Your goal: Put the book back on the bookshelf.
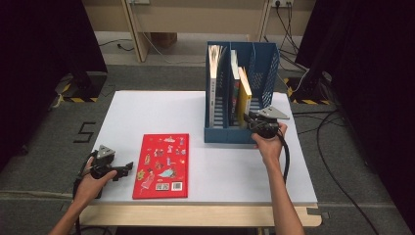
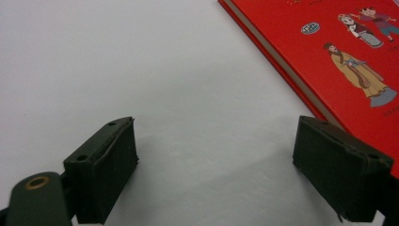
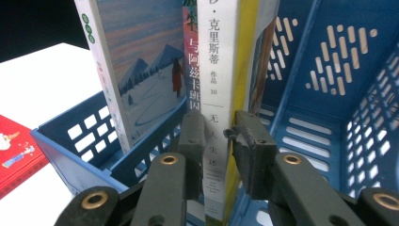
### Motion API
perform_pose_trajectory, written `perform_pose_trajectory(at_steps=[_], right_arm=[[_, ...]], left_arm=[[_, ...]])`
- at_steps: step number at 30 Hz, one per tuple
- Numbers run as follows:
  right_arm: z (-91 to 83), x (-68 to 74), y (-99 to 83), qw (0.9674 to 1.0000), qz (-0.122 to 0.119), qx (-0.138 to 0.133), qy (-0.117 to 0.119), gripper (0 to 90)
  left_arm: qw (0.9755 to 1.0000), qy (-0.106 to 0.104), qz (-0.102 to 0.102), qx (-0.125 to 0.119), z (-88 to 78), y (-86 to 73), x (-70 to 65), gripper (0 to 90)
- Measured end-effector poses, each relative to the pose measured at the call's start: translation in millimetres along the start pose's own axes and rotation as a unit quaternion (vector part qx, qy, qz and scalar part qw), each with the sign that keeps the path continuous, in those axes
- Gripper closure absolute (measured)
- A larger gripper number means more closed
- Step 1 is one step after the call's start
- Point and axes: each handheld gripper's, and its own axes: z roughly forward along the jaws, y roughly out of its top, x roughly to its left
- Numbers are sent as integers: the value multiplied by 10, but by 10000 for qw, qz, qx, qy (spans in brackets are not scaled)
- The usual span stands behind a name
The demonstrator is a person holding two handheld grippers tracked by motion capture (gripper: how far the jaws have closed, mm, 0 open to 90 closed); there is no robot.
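Clamping down on the yellow book [image 3: 221,117] now, right gripper [image 3: 217,141] at the front of the blue rack [image 1: 215,133], jaws nearly shut with both pads pressed on the white spine. Standing upright in the rack's right slot, that book, tilted against a neighbour [image 3: 190,70], rack itself toward the table's [image 1: 161,105] far right corner. Gripping low on the spine, near the bottom edge. Risky spot: a pull from there could tip the top backward and wedge it against the divider. Could also drag the neighbour along, since the two covers touch. Thin purchase too, so a slip off the smooth spine looks possible if the pull comes at an angle. Worth watching the light plastic rack as well; may slide toward the near edge with nothing bracing it. Resting well apart, left gripper [image 2: 211,165] near the table's near left corner, jaws wide, holding nothing, right pad just beside the red book [image 2: 329,52] lying flat.
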Motion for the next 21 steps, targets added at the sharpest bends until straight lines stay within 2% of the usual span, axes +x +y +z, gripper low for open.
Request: perform_pose_trajectory(at_steps=[6,9,13,15,17,21], right_arm=[[116,102,84,9999,-102,74,86,724],[135,152,118,9996,-223,145,-23,719],[154,174,110,9993,-159,289,-169,679],[169,185,124,9988,-267,295,-270,681],[190,189,143,9987,-345,311,-231,684],[209,179,177,9988,-321,236,-278,699]], left_arm=[[10000,5,12,3,-2,0,-1,130],[10000,0,0,0,0,0,0,130],[10000,-3,8,5,-2,0,1,131],[10000,-2,-1,2,0,0,0,130],[10000,0,6,3,-1,0,0,130],[10000,4,8,7,0,1,0,130]])
